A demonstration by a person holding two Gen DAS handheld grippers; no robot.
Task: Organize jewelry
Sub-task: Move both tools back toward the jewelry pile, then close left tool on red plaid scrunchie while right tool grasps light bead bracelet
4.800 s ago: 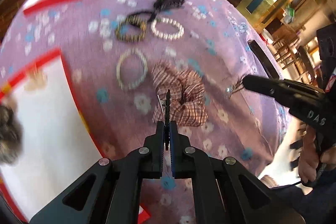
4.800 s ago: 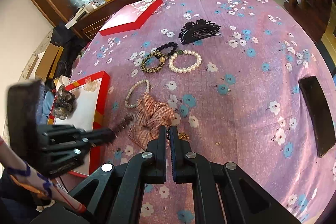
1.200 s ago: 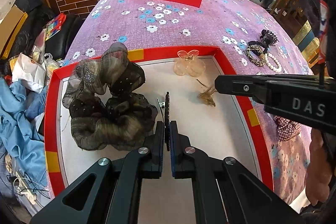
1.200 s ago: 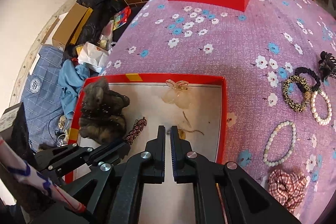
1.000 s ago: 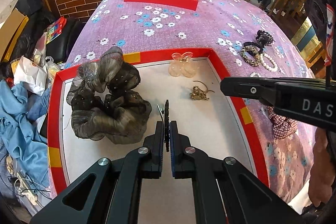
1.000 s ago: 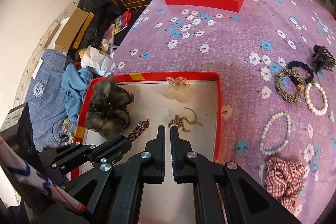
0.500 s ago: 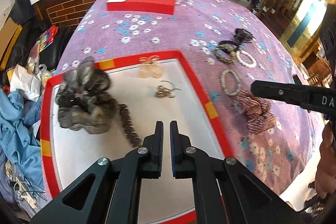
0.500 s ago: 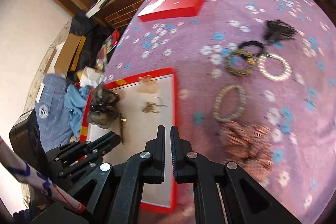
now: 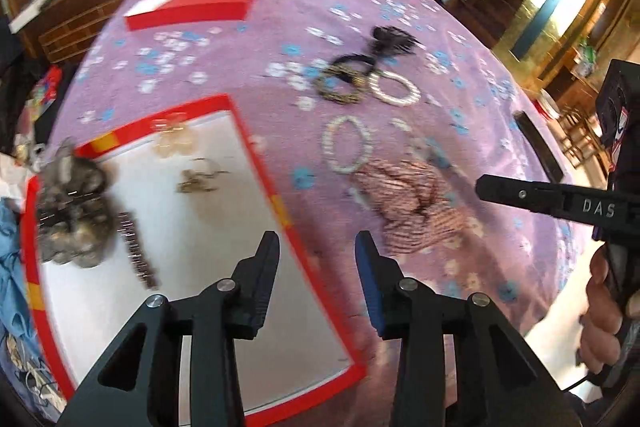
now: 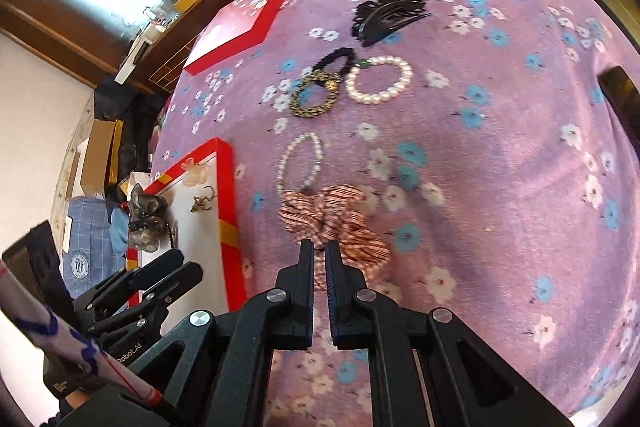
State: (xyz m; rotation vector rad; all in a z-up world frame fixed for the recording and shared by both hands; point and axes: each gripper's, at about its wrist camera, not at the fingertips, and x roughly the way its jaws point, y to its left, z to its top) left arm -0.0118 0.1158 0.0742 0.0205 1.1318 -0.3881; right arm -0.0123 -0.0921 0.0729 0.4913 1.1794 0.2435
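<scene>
Left claw (image 9: 316, 247): jaws partly apart and just been opening, nothing between them, poised over the red rim of the tray (image 9: 262, 163).
Right claw (image 10: 318, 255): fingers drawn narrow, nearly together, nothing gripped, tips right over the near edge of the plaid scrunchie (image 10: 332, 217).
Tray: red-edged with a white floor, down-left of the left claw; well off to the left of the right claw.
In the tray: dark sheer scrunchie (image 9: 72, 211) far left of the left claw, a dark beaded strand (image 9: 136, 253) just beside it, a gold chain tangle (image 9: 198, 179) ahead, a clear bow clip (image 9: 174, 141) at the far rim.
Plaid scrunchie: on the purple flowered surface (image 10: 500, 167), outside the tray, ahead-right of the left claw.
Small pearl bracelet (image 10: 300, 163): just beyond the plaid scrunchie, touching or nearly touching it.
Large pearl bracelet (image 10: 378, 79): farther ahead of the right claw, beside a leopard-print hair tie (image 10: 314, 99) and a black hair tie (image 10: 336, 61).
Black claw clip (image 10: 390, 13): farthest out, past the bracelets.
Red box lid (image 10: 240, 27): far ahead-left, near the surface edge.
Dark phone (image 10: 622, 99): far right of the right claw.
Picture quality: left wrist view is smeared, fine detail lost.
</scene>
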